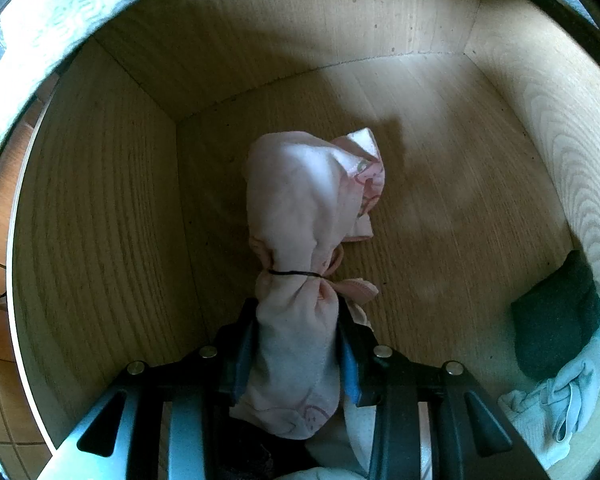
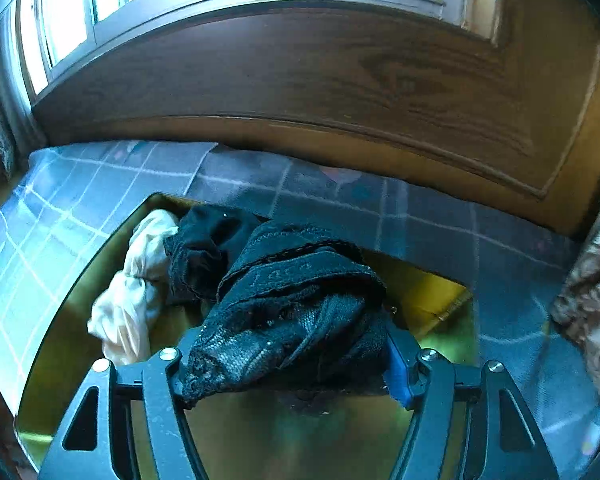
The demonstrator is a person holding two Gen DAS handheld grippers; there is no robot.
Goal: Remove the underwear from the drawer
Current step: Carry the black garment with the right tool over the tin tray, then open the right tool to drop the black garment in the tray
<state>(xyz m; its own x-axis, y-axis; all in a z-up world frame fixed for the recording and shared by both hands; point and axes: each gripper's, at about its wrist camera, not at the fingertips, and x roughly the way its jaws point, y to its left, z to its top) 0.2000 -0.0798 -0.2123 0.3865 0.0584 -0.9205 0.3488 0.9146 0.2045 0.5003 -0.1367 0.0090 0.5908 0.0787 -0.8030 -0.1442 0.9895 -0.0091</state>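
Fingertips of left gripper (image 1: 296,344) hidden behind one pink underwear roll (image 1: 300,216), clamped on its near end; long axis pointing away, toward drawer (image 1: 100,184) back wall, above drawer floor. Right gripper (image 2: 288,364) clenched on one black lace underwear (image 2: 296,308), left finger buried. In the drawer's near right corner: one dark piece, one pale-blue piece, both cut off.

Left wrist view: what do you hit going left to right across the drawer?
Left drawer wall → pink underwear bundle tied with a black band, clamped in the left hand-held gripper → bare drawer floor → dark green cloth lying on light blue underwear → right drawer wall.
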